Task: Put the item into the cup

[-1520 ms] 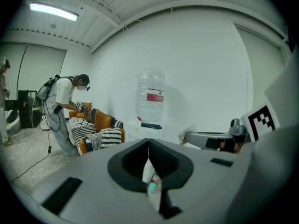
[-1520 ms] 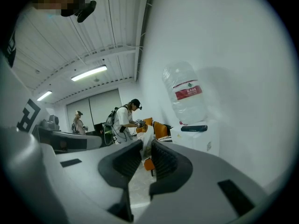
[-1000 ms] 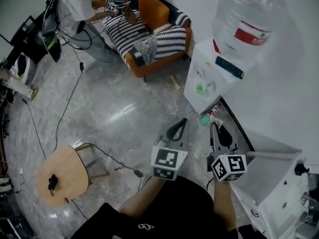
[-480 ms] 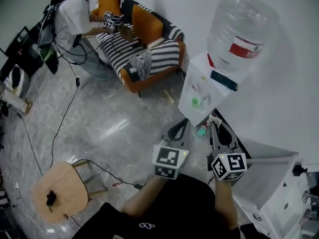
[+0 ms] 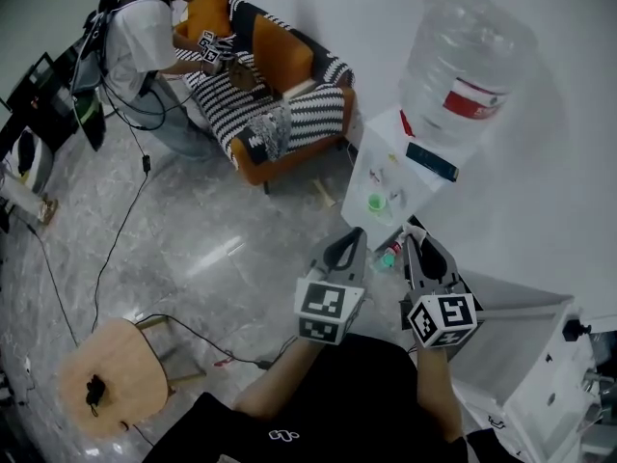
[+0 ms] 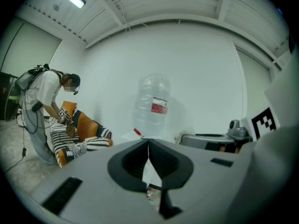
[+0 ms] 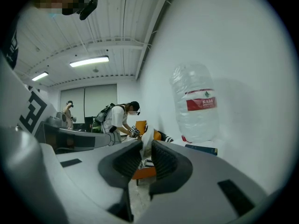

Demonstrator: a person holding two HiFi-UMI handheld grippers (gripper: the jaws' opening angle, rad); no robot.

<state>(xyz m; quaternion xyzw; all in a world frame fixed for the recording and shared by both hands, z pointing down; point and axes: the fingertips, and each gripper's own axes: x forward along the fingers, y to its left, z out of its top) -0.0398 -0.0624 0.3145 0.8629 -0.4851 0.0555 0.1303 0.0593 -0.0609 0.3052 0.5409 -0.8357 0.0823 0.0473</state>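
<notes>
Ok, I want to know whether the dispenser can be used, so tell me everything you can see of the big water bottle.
The water bottle is a big jug of clear plastic with ribbed sides and a red and white label. It stands upright on top of the white dispenser, close to the white wall. A dark flat thing lies on the dispenser's top beside it. How much water it holds cannot be told.

water dispenser closer, green cup closer
</notes>
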